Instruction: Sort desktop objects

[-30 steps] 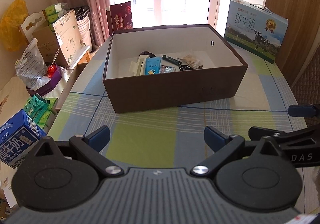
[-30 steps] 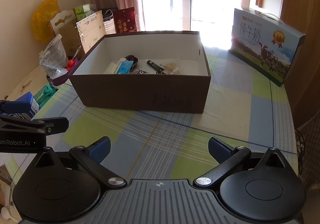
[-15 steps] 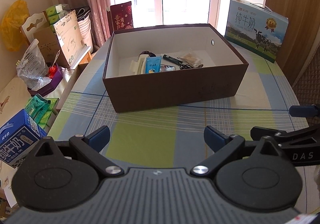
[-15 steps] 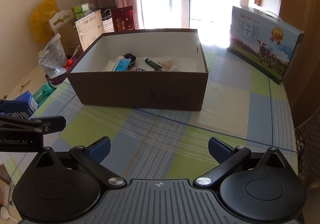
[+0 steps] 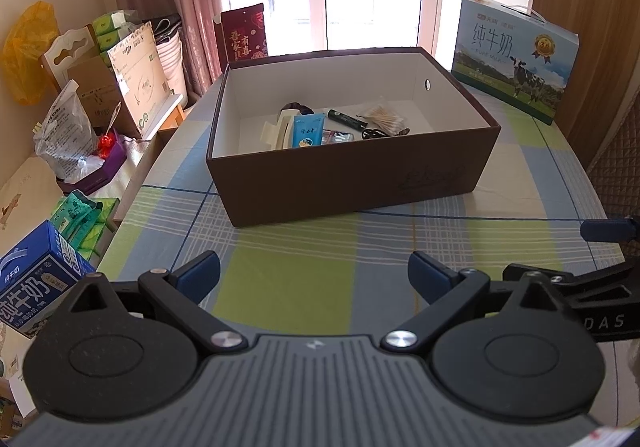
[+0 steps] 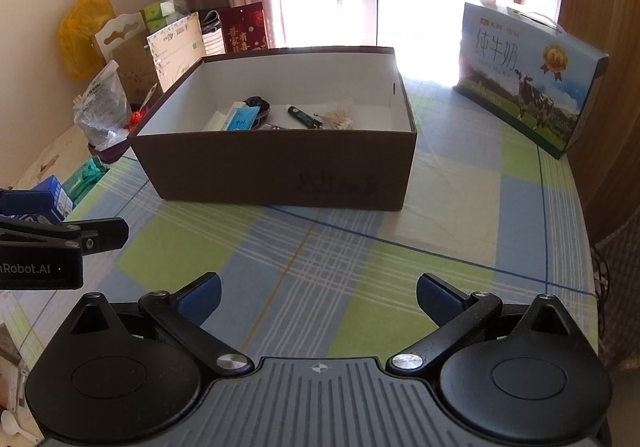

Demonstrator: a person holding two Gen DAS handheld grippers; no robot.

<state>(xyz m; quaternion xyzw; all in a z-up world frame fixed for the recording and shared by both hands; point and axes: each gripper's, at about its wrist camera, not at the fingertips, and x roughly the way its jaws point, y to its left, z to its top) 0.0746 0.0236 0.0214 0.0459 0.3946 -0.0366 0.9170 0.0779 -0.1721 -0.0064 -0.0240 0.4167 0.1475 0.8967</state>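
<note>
A brown open box stands on the checked tablecloth. Inside it lie a blue sachet, a cream clip, a black pen-like item, cotton swabs and a dark hair tie. My left gripper is open and empty, held above the cloth in front of the box. My right gripper is open and empty, also in front of the box. Each gripper shows at the edge of the other's view.
A blue-green milk carton case stands at the table's back right. Left of the table are a blue milk box, green packets, bags and cardboard boxes. Window behind.
Both grippers have drawn back slightly and risen a little; the box looks a bit farther away. Both stay open and empty.
</note>
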